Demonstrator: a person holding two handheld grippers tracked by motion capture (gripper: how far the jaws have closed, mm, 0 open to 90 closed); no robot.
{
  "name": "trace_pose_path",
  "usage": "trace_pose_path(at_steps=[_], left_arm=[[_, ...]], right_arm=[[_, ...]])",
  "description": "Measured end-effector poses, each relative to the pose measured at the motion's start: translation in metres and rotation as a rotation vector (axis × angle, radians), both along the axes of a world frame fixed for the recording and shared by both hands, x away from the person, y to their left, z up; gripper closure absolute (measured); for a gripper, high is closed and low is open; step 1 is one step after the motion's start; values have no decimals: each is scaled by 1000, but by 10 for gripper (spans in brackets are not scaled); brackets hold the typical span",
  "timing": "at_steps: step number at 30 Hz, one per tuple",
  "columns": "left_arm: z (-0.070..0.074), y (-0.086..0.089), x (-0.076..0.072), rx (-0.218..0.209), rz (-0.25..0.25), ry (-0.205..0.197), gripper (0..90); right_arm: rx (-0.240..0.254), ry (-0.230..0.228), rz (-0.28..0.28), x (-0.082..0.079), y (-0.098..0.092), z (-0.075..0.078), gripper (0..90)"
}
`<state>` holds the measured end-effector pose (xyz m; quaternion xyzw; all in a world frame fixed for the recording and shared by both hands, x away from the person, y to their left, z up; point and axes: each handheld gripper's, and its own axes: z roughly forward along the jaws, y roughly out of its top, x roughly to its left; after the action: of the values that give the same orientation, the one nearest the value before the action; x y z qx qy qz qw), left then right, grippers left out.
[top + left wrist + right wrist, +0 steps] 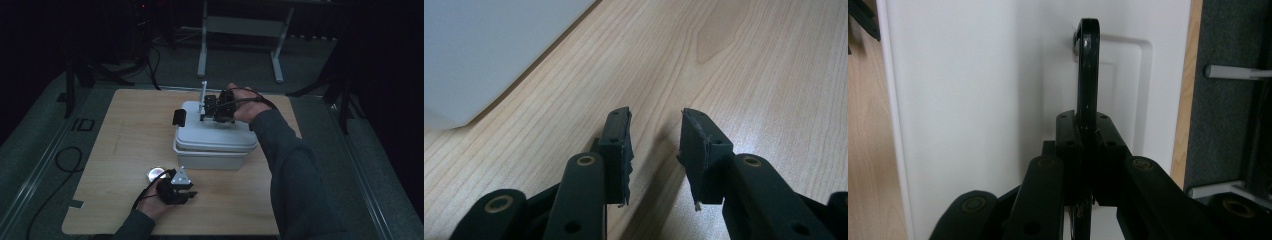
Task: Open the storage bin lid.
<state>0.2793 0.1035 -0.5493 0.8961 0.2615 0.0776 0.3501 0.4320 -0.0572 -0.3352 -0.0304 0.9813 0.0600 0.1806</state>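
A white lidded box (215, 142) stands in the middle of the wooden table (120, 150). My right gripper (219, 111) reaches over the lid from the right, shut on the lid's black handle (1088, 65). In the right gripper view the handle stands edge-on between the pads (1068, 135) above the white lid (973, 100), with the right gripper (1086, 125) clamped around it. My left gripper (187, 192) rests low near the table's front edge. In the left gripper view it (655, 127) is open over bare wood, and a corner of the box (479, 55) sits to the upper left.
A black latch (179, 117) hangs on the box's left end. A small round shiny object (156, 173) lies on the table just left of my left hand. Beyond the table stand a metal frame (240, 30) and dark stands on grey carpet.
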Motion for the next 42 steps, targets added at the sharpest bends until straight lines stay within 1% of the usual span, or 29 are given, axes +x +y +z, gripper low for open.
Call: trace_pose_path(at_steps=[6, 8, 18, 27, 34, 36, 42], left_arm=[[0, 0, 0, 0, 0, 0, 652], [0, 0, 0, 0, 0, 0, 652], [0, 0, 0, 1, 0, -2, 652], [0, 0, 0, -1, 0, 1, 652], [0, 0, 0, -2, 1, 1, 652], [0, 0, 0, -2, 1, 2, 652], [0, 0, 0, -2, 2, 1, 652]], right_arm=[[13, -9, -13, 0, -6, 6, 843], [8, -10, -16, 0, -7, 7, 843], [19, -21, -28, -1, -16, 15, 844], [19, -28, -42, -2, -22, 20, 843], [24, -40, -60, -4, -31, 26, 843], [24, -47, -67, -4, -36, 30, 843], [32, -49, -86, -4, -45, 35, 843]])
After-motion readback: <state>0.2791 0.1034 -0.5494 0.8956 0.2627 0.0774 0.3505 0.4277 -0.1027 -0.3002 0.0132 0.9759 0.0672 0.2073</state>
